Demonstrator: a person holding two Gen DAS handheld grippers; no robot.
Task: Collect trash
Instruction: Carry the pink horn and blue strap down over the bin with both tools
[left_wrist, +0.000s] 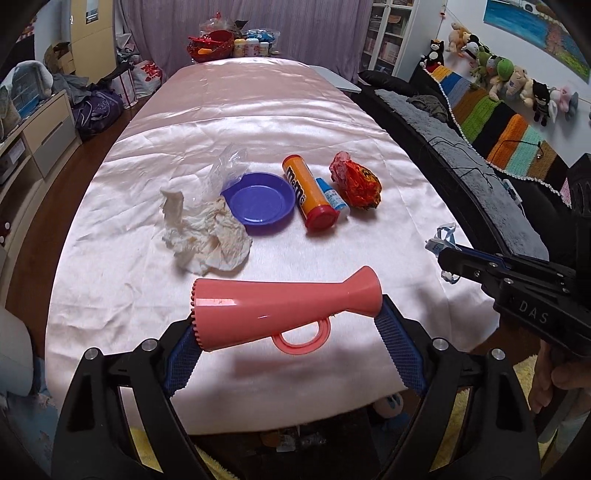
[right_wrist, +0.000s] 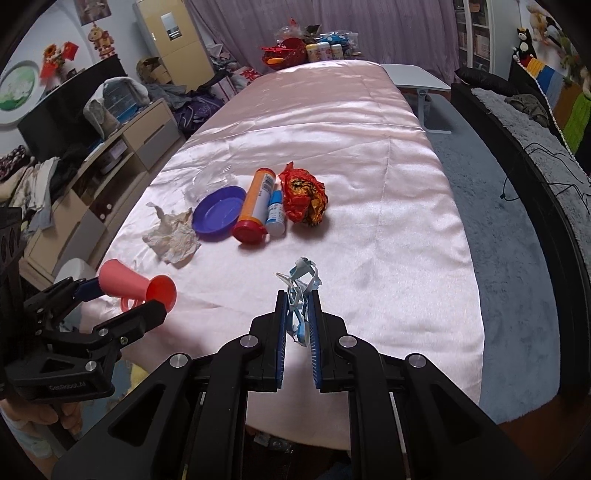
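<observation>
A long tabletop (left_wrist: 258, 110) under glossy pink satin fills the cluttered room, a grey-covered sofa (left_wrist: 461, 125) along its right edge. The left gripper (left_wrist: 288, 325) clamps a pink plastic horn (left_wrist: 280, 302) above the near edge. The right gripper (right_wrist: 299, 314) pinches a crumpled blue-white wrapper (right_wrist: 301, 291). Mid-tabletop lie a used tissue (left_wrist: 207, 236), a purple dish (left_wrist: 258, 201), an orange candy tube (left_wrist: 308, 195), a small blue bottle (left_wrist: 332, 197) and a red-orange foil wad (left_wrist: 356, 181).
</observation>
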